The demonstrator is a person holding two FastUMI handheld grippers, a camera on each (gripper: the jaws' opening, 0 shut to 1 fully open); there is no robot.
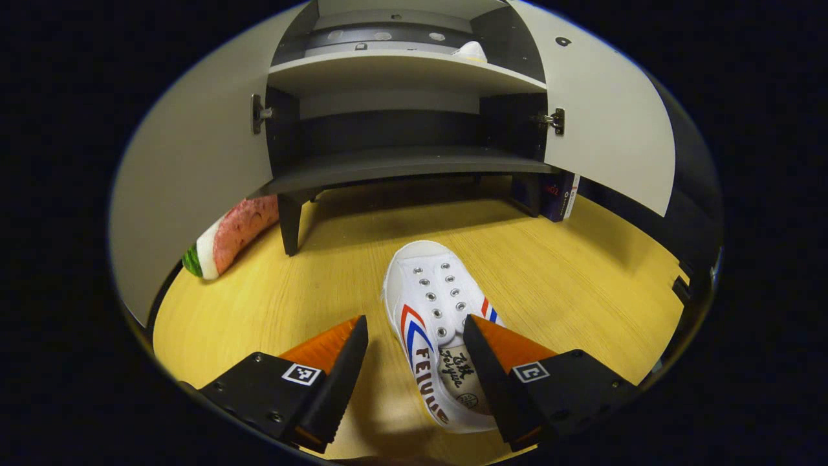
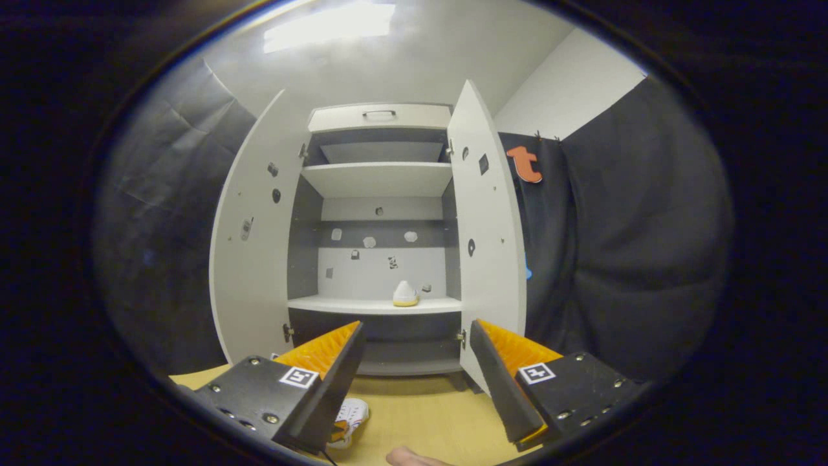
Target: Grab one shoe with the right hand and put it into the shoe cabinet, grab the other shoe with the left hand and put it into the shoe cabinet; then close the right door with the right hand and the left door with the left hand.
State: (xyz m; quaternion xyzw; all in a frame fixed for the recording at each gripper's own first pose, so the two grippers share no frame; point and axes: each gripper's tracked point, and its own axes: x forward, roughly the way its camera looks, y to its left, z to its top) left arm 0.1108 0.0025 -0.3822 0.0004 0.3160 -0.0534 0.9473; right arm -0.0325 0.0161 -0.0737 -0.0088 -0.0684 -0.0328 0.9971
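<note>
The shoe was a white canvas sneaker with metal eyelets, no laces, red and blue stripes on the side and dark lettering, sitting on the yellow wood surface in front of the shoe cabinet. The left gripper was spread wide just over its heel end, gripping nothing. The other shoe was already on the white shelf, both doors open. The right gripper hung wide open and empty too.
</note>
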